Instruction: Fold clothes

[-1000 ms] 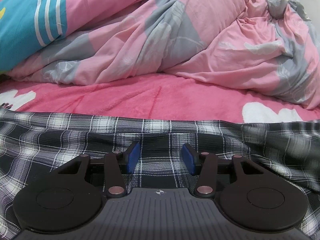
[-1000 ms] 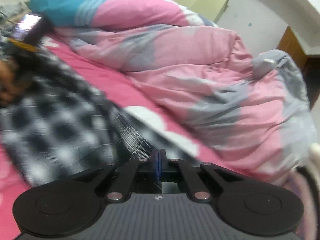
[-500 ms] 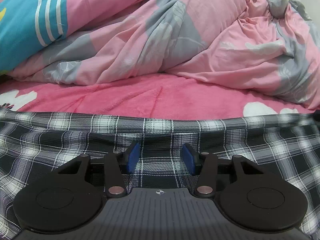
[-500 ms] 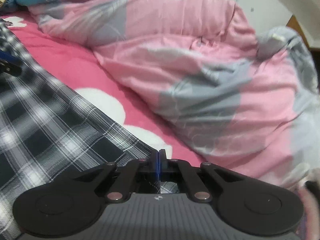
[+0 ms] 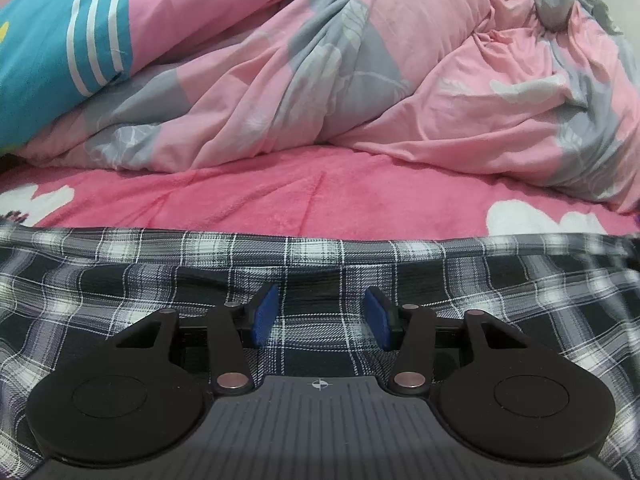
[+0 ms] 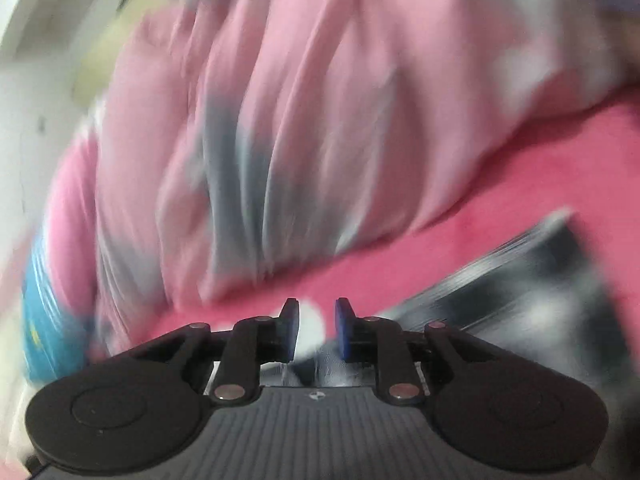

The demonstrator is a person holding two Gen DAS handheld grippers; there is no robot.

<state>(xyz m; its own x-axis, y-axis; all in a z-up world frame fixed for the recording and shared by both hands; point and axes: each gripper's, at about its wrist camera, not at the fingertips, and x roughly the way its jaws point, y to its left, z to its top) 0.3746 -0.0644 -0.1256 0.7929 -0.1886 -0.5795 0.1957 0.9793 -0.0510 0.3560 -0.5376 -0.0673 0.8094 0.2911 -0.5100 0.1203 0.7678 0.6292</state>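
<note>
The plaid garment (image 5: 160,280) lies spread across the pink bed sheet (image 5: 320,196), its far edge running in a fairly straight line in front of the heaped pink and grey duvet (image 5: 360,80). The left gripper (image 5: 320,316) hovers low over the cloth with its pads well apart and nothing between them. The right gripper (image 6: 316,328) is badly blurred, but its jaws are opening; I see only sheet and a scrap of plaid behind the gap, nothing pinched. A dark corner of the same garment (image 6: 540,280) shows off to one side in that view. I'd say the piece is laid out flat or perhaps has one fold in it (hard to tell which), and the remaining folds are yet to come.
</note>
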